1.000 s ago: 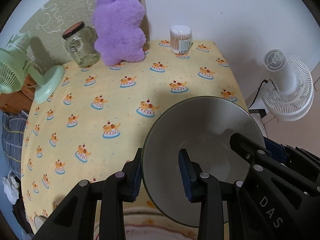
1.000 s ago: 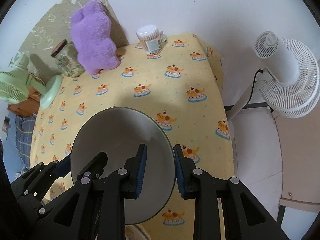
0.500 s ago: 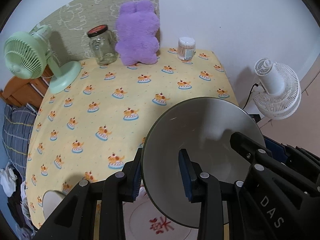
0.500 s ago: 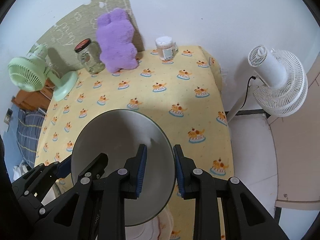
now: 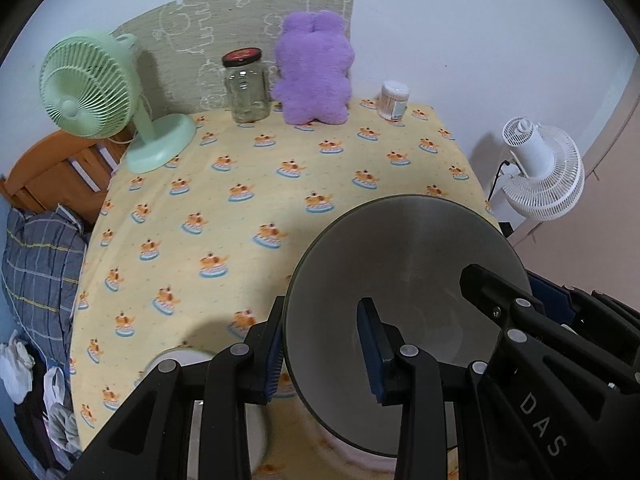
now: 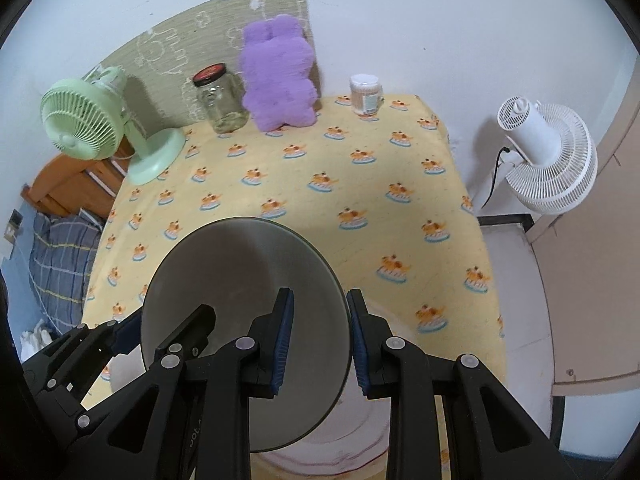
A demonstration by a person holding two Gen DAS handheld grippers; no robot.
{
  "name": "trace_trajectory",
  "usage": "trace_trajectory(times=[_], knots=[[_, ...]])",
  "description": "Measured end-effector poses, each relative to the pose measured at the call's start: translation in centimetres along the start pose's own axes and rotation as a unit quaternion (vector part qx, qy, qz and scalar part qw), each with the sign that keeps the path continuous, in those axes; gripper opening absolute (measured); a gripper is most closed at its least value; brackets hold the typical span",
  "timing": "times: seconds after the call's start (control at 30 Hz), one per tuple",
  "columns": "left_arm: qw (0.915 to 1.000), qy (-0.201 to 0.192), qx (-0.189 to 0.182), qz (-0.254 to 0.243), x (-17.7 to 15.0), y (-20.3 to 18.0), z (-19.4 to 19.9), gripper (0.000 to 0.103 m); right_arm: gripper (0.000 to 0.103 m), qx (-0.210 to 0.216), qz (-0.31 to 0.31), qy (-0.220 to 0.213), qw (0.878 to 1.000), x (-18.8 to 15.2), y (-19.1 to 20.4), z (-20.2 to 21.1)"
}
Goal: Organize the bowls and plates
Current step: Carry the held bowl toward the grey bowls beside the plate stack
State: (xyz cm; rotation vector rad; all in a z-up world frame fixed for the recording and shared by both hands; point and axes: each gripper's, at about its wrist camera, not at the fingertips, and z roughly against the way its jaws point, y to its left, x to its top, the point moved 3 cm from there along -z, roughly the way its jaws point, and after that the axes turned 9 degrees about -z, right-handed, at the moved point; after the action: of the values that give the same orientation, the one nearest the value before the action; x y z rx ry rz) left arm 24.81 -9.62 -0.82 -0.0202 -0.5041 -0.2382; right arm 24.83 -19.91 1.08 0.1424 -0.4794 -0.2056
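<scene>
- I held a round, grey, matte shallow bowl (image 5: 404, 280) between both tongs, lifted clear of the table (image 5: 248, 216) with its yellow cartoon-print cloth.
- My left tongs (image 5: 322, 356) were clamped on the bowl's rim at lower centre of the left wrist view; one blue pad sat inside the bowl, the other outside.
- My right tongs (image 6: 318, 336) were clamped on the opposite rim at lower centre of the right wrist view.
- Below the bowl lay a pale round plate (image 6: 360, 440) with a faint pink ring, smooth and ceramic-looking.
- I judged this the carrying step: next I needed to pick a resting spot and lower the bowl level, both hands together.
- A white rounded dish (image 5: 180, 360) showed at lower left, partly hidden.
</scene>
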Motion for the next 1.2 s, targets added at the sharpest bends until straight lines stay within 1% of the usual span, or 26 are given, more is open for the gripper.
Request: trace_trajectory(times=[0.17, 0.43, 0.63, 0.87, 1.03, 1.2], knots=[[0.9999, -0.004, -0.012, -0.001, -2.0, 3.3, 1.0, 0.034, 0.031, -0.012, -0.001, -0.006, 1.0, -2.0, 3.5, 0.8], [0.9999, -0.01, -0.012, -0.008, -4.9, 8.2, 2.4, 0.034, 0.031, -0.013, -0.001, -0.012, 1.0, -5.2, 8.9, 1.3], [0.9999, -0.005, -0.011, -0.012, -6.9, 10.7, 2.7, 0.034, 0.031, -0.014, 0.0, -0.008, 1.0, -7.5, 11.7, 1.1], [0.9998, 0.008, -0.017, -0.01, -9.1, 12.5, 2.3, 0.034, 0.031, -0.02, 0.001, 0.004, 1.0, -9.8, 13.6, 0.3], [0.9995, 0.021, -0.025, -0.007, -10.5, 13.3, 1.4, 0.034, 0.031, -0.028, 0.002, 0.015, 1.0, -10.8, 14.3, -0.7], [0.9986, 0.041, -0.034, 0.001, -11.5, 13.9, 0.2, 0.034, 0.031, -0.035, 0.003, 0.031, 0.999, -11.8, 14.8, -1.9]])
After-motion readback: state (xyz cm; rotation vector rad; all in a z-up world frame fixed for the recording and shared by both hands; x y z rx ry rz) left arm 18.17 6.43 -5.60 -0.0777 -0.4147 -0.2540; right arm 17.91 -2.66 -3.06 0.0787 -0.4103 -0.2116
